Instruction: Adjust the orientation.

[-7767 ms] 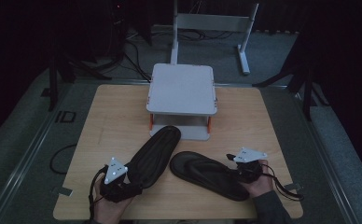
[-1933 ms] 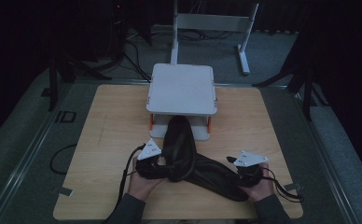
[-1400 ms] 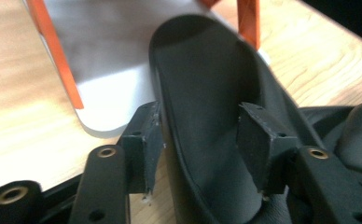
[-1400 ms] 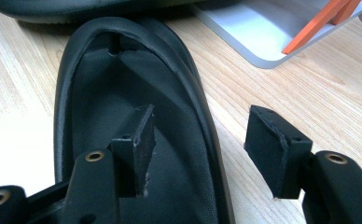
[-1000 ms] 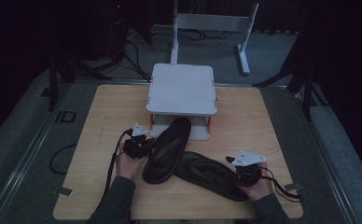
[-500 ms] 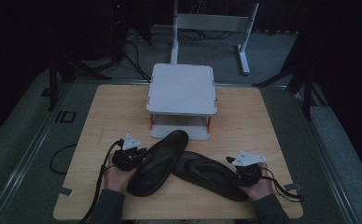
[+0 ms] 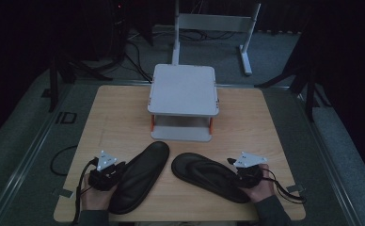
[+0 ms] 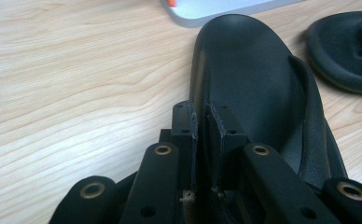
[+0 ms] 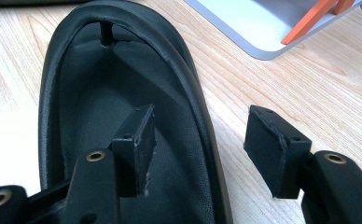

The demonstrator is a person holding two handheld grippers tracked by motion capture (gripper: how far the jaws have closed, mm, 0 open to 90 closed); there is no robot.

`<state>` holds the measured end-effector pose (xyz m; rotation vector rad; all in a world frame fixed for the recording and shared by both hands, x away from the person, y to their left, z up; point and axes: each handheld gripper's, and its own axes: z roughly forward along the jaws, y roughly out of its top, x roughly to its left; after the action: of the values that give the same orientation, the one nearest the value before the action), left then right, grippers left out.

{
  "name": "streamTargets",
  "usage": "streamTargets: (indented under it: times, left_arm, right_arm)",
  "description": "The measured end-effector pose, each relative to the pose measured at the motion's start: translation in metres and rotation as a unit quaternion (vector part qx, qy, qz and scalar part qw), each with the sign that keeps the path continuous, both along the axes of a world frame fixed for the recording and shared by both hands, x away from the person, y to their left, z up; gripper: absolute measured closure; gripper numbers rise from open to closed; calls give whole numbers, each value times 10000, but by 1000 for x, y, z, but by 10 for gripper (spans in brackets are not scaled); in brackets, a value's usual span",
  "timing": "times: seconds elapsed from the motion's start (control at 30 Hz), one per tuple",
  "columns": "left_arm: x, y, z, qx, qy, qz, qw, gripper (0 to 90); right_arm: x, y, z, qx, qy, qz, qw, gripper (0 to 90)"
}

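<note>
While the high view shows two black sandals side by side below the grey stand (image 7: pixel 184 101), the left sandal (image 7: pixel 138 175) should be set down flat. Left gripper view: the left gripper (image 8: pixel 202 122) pinches its edge with jaws nearly together. Right gripper view: the right gripper (image 9: pixel 200 140) has its jaws spread astride the right sandal (image 9: pixel 123 93) rim; keep it steady.

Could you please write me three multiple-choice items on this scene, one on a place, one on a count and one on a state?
1. Where does the grey stand sit relative to the sandals?
A. Behind them, farther from the person
B. Between them
C. On top of them

2. How many black sandals lie on the wooden table?
A. One
B. Two
C. Three

3. How do the right tool's jaws stand?
A. Shut on a strap
B. Open, astride the right sandal's edge
C. Shut on nothing

Key: 1 A, the high view shows it beyond both toes; 2 B, the left sandal and the right one; 3 B, a wide gap shows between the pads.
</note>
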<state>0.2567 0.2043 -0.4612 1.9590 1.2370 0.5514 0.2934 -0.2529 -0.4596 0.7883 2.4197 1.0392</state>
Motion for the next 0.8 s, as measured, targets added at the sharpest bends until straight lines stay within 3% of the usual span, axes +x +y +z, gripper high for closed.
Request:
streamTargets:
  times: [0.07,0.17,0.2,0.23,0.3,0.33,0.4,0.43,0.47,0.53,0.6,0.67,0.8]
  left_arm:
    - [-2,1,1,14,-11,40,10000,816]
    - [-7,6,2,60,-79,239,9997,816]
    - [-7,12,3,72,-122,456,9989,816]
    - [-7,12,3,72,-122,456,9989,816]
    - [-2,21,5,61,-160,875,9960,817]
    - [-2,21,5,61,-160,875,9960,816]
    - [9,27,5,149,-203,1321,9909,817]
    - [9,27,5,149,-203,1321,9909,816]
    - [17,30,3,161,-192,1583,9871,815]
    - [24,32,1,161,-127,1636,9863,798]
    - [26,35,1,-40,-159,1646,9862,707]
    - [23,38,5,-75,-233,1673,9856,641]
    - [11,46,11,-113,-296,1614,9864,595]
  right_arm:
    - [0,0,0,-1,-3,3,10000,421]
    - [0,0,0,3,-11,-5,10000,421]
    - [0,-1,1,15,-9,-16,10000,422]
    - [0,-1,1,15,-9,-16,10000,422]
    - [1,0,0,11,-5,-8,10000,422]
    - [1,0,0,11,-5,-8,10000,422]
    - [1,0,0,2,-6,3,10000,422]
    - [1,0,0,2,-6,3,10000,422]
    - [1,0,0,-14,-21,8,10000,422]
    - [1,0,0,-11,-22,5,10000,423]
    - [1,0,0,-11,-13,-5,10000,422]
    - [1,-1,0,-5,-10,-11,10000,422]
    - [1,-1,1,12,-31,-22,10000,421]
